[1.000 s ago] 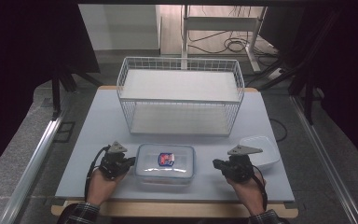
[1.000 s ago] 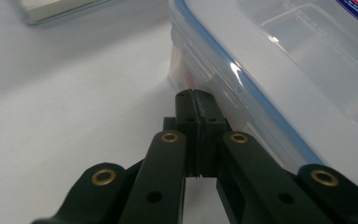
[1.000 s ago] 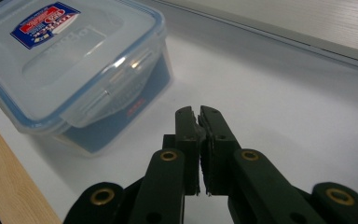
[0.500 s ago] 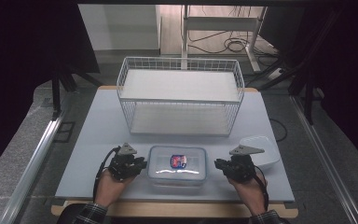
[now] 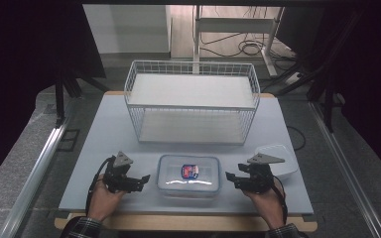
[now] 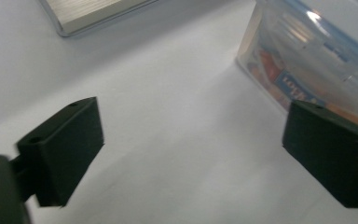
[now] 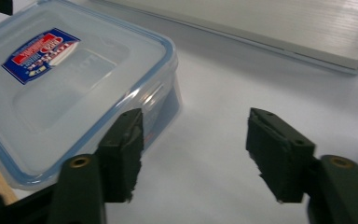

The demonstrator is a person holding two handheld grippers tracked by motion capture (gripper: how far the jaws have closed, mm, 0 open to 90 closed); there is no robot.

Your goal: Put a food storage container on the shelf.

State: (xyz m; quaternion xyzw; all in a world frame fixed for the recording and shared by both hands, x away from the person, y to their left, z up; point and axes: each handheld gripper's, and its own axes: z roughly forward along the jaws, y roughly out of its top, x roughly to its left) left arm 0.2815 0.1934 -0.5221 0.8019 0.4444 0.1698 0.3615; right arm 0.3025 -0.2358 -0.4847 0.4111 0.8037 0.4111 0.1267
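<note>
Two grippers flank a clear lidded container [image 5: 189, 174] at the near edge of the table [image 5: 104, 129], and both have just been opening, with nothing between the jaws of either. The left gripper [image 5: 141, 179] stands with its jaws spread wide over bare tabletop, the box just beside its right-hand jaw in the left gripper view [image 6: 307, 56]. The right gripper [image 5: 229, 177] is parted too, one jaw close against the box's corner wall [image 7: 74, 93] but not pressing on it. Both hands rest low near the table's front edge, forearms coming in from below, grippers held roughly level and pointing inward at each other across the box. It looks like a stiff, light plastic box with a smooth, rather slippery lid and a blue-lined rim; a labelled item shows through the lid. Its short end walls, under the rim, seem the surest places to grip, one gripper per end. Behind it stands a white wire basket [image 5: 191, 69], and a white lid or tray [image 5: 278, 156] lies to the right.
</note>
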